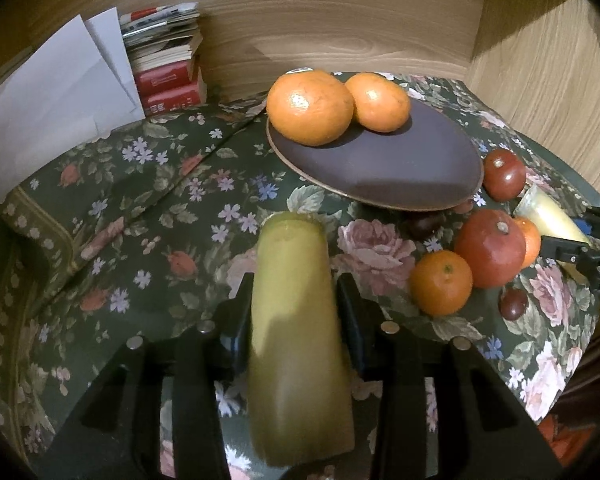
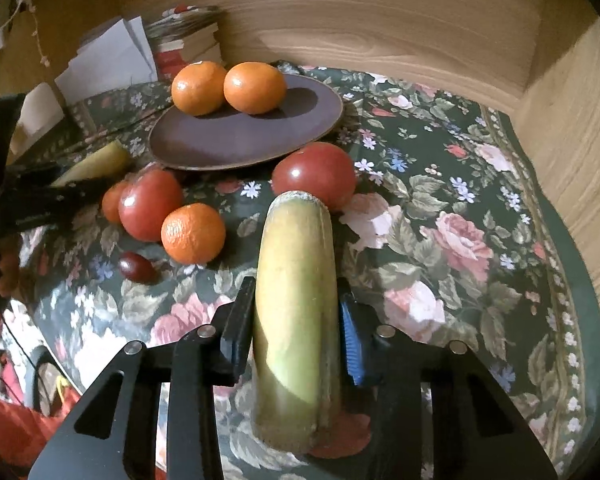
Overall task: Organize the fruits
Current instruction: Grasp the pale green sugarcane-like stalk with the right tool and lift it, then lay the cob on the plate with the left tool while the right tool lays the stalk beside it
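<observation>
My left gripper (image 1: 294,304) is shut on a yellow-green banana piece (image 1: 296,332), held above the floral cloth. My right gripper (image 2: 296,312) is shut on another banana piece (image 2: 296,320). A dark brown plate (image 1: 400,168) holds two oranges (image 1: 310,108) (image 1: 378,102); it also shows in the right wrist view (image 2: 236,136). Right of the plate lie loose fruit: a mandarin (image 1: 440,282), a big red tomato (image 1: 490,248), a darker tomato (image 1: 504,174) and a small dark fruit (image 1: 514,304). The right gripper with its banana piece appears at the right edge of the left wrist view (image 1: 556,220).
A stack of books (image 1: 168,60) and white papers (image 1: 60,92) stand at the back left. Wooden walls (image 1: 340,20) close the back and right. The floral cloth (image 2: 440,240) covers the round table, whose edge curves at right and front.
</observation>
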`<action>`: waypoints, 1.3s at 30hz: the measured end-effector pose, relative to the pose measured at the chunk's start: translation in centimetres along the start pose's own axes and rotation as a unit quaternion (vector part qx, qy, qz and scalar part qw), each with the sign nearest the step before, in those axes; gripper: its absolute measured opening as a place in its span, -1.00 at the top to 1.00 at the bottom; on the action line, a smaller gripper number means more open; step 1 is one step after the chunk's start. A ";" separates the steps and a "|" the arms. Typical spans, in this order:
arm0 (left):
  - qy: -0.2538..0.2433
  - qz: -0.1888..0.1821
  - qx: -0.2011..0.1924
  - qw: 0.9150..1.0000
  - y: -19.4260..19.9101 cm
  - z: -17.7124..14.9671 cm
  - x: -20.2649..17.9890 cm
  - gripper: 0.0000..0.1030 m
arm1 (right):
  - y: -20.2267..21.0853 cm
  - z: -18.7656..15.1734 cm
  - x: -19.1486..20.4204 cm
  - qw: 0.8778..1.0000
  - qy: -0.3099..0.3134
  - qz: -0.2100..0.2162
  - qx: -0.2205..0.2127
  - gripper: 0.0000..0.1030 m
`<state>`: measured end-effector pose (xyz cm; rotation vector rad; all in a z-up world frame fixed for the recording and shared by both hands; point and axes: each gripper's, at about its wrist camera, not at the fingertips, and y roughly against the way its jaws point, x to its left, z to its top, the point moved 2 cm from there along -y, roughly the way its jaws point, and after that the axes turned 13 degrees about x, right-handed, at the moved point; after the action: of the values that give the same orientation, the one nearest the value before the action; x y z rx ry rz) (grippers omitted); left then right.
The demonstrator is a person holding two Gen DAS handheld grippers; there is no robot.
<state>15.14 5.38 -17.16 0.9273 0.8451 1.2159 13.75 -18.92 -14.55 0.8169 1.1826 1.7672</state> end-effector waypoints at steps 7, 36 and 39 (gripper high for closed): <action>0.010 -0.009 0.002 1.000 -0.3 0.8 0.3 0.29 | -0.1 0.1 0.4 1.000 0.004 -0.011 -0.017 0.33; -0.001 -0.038 -0.064 0.997 3.9 3.5 -2.0 0.30 | 4.9 4.7 0.3 0.994 0.007 0.016 -0.103 0.34; -0.009 -0.042 -0.063 0.997 3.5 4.7 -2.6 0.30 | 5.0 5.8 0.9 0.994 0.016 0.023 -0.109 0.34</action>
<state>17.70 2.56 -11.92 0.7930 0.7763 1.1727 16.92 -16.89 -7.78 0.6924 0.9767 1.9137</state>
